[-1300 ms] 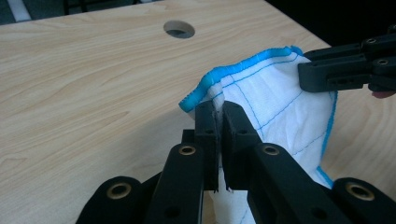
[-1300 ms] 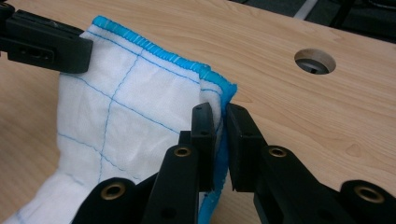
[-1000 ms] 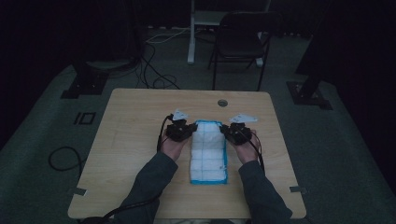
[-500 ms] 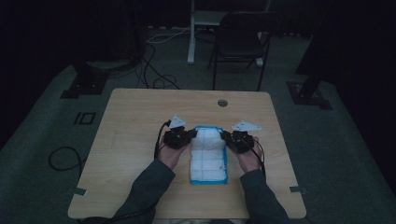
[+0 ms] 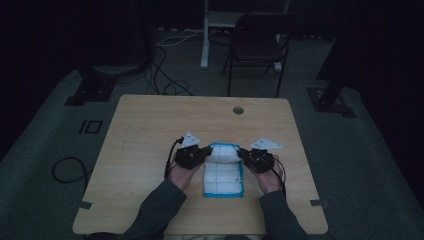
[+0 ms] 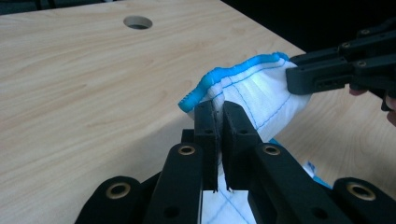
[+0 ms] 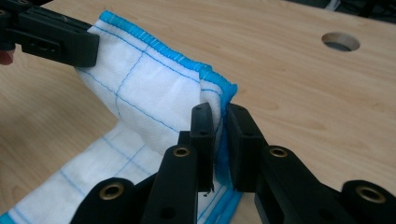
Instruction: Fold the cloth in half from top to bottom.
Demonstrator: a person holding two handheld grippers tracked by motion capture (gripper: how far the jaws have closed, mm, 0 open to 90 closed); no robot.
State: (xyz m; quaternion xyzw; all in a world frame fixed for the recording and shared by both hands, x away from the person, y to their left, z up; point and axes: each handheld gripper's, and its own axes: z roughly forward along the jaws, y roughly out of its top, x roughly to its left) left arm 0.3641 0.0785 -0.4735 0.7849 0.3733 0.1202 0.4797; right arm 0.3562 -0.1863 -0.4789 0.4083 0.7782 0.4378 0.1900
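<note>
Both grippers drawn down-frame since earlier frame, folding cloth (image 5: 223, 172). Left gripper (image 5: 202, 152) and right gripper (image 5: 242, 153) clamp far corners; long axis runs toward frame bottom.

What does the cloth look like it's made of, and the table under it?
The cloth looks like soft woven cotton, matte white: thin blue grid lines, a thick stitched blue hem, and it folds limply. The table looks like light wood or wood-look laminate: pale grain streaks, smooth, slightly sheened. Which of the two, I can't tell.
</note>
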